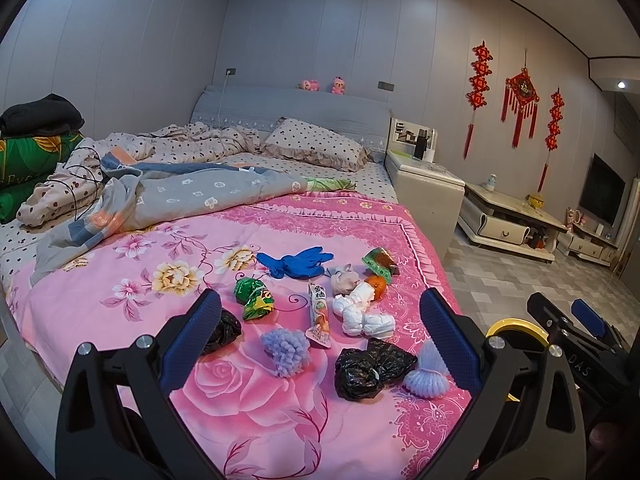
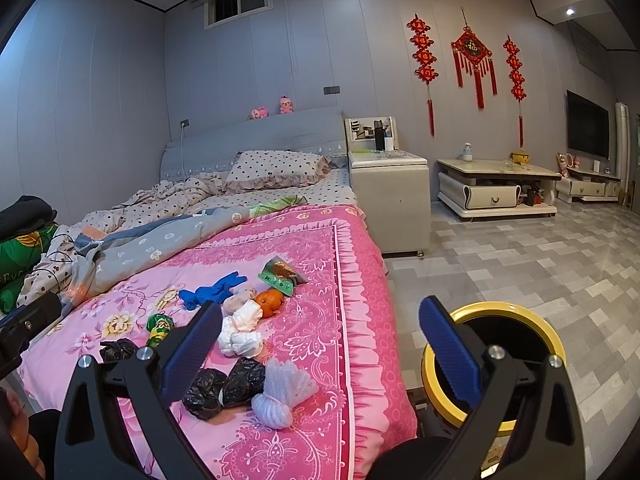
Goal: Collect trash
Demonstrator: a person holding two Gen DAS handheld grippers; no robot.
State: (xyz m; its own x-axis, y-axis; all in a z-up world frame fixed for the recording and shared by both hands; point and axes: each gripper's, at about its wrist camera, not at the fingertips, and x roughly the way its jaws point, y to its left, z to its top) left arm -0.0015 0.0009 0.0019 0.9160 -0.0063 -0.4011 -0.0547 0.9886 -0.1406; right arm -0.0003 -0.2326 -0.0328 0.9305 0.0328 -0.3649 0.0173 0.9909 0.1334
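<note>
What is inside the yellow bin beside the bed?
The yellow bin looks dark inside; no trash shows. The right gripper covers part of its opening, and its bottom cannot be seen.

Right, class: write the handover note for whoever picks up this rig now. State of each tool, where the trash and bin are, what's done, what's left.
Left tool: open, empty, above the pink bedspread.
Right tool: open, empty, over the bed's edge.
Yellow-rimmed bin: on the floor beside the bed; contents not visible.
On the bed: black bags, white wads, blue glove, green wrapper, orange.
Done: nothing evident. Left: all of it.
</note>
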